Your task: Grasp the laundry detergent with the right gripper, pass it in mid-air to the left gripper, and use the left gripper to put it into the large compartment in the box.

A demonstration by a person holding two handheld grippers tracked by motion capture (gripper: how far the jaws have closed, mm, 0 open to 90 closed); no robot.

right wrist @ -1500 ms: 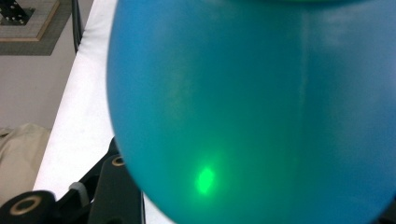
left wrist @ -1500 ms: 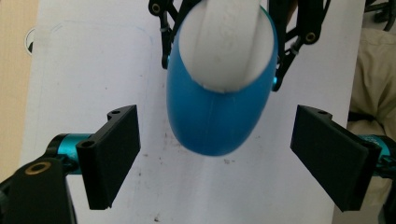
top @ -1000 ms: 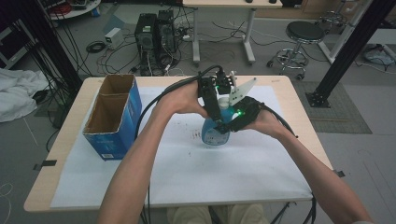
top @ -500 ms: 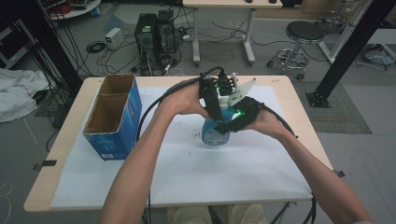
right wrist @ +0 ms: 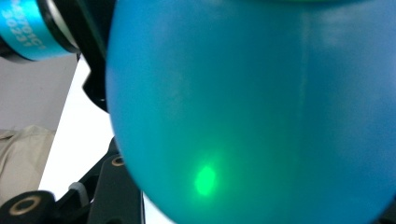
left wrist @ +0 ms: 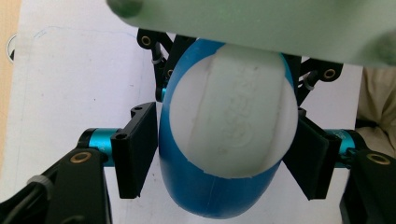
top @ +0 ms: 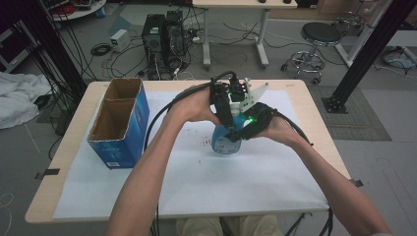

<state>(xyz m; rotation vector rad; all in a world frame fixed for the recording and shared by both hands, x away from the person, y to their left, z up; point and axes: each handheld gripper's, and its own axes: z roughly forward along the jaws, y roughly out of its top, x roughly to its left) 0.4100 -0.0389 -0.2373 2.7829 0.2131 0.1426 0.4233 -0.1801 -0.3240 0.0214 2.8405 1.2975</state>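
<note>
A light wooden table [top: 305, 103] draped with one white sheet [top: 236, 182] stands on a grey floor, with two computer towers [top: 164, 32], a round stool [top: 319, 37] and loose cables beyond it. On the sheet stands one blue spray bottle [top: 222, 142]; left of the bottle stands one open blue cardboard box [top: 120, 123]. Both tools meet at the bottle: the left gripper [top: 227, 105] clamps its blue body between its pads, while the right gripper [top: 241, 132] presses close against the bottle, its jaw state impossible to tell.
</note>
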